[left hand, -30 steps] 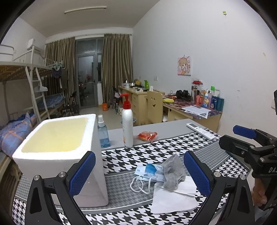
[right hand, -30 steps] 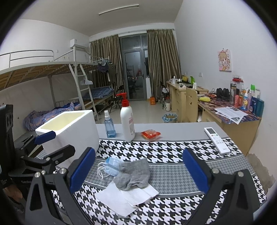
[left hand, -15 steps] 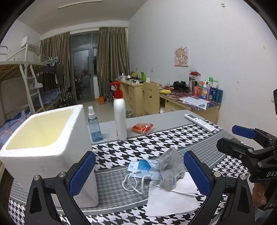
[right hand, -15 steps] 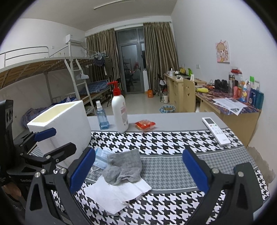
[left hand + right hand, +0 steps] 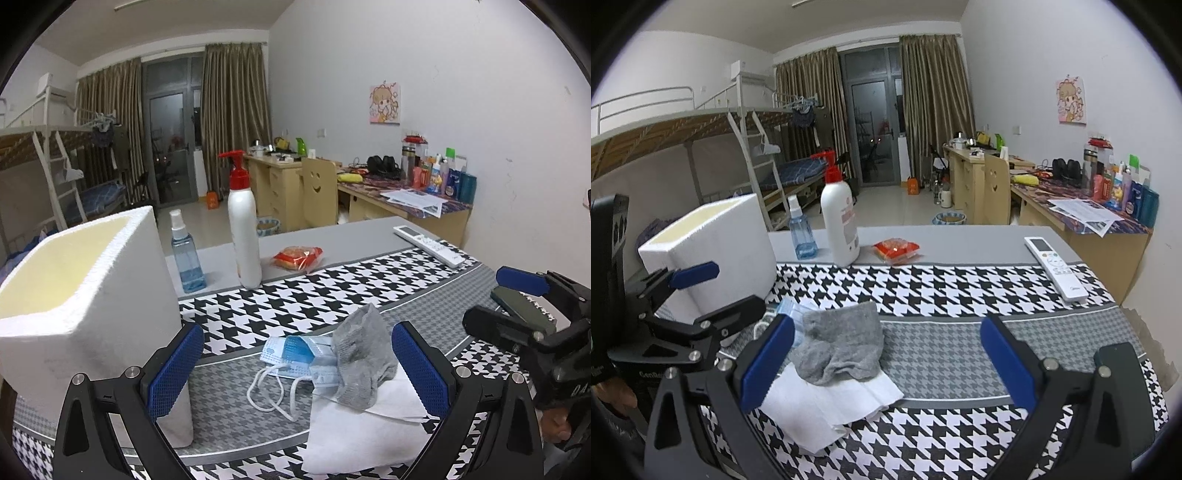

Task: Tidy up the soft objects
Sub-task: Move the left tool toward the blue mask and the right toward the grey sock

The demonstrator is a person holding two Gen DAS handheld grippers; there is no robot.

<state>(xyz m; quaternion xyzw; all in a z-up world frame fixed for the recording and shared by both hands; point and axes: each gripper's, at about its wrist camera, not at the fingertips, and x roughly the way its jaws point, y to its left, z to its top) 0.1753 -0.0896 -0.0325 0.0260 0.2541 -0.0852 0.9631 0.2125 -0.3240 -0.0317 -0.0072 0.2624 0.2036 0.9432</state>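
Observation:
A grey sock (image 5: 364,360) (image 5: 842,345) lies crumpled on the houndstooth table cloth, on top of a white tissue (image 5: 362,435) (image 5: 827,402) and a blue face mask (image 5: 295,354) (image 5: 792,314). A white foam box (image 5: 85,306) (image 5: 716,251) stands open at the left. My left gripper (image 5: 295,373) is open and empty, just short of the mask and sock. My right gripper (image 5: 886,358) is open and empty, with the sock near its left finger. Each gripper shows in the other's view, the right one (image 5: 524,302) and the left one (image 5: 713,291).
A white pump bottle (image 5: 243,229) (image 5: 840,225), a blue spray bottle (image 5: 186,256) (image 5: 801,234) and a red snack pack (image 5: 297,258) (image 5: 895,249) stand behind the pile. A white remote (image 5: 430,245) (image 5: 1054,267) lies at the right. Desks and a bunk bed lie beyond the table.
Both grippers have dropped lower and moved closer to the pile of soft things. Both stay open. Nothing on the table has moved.

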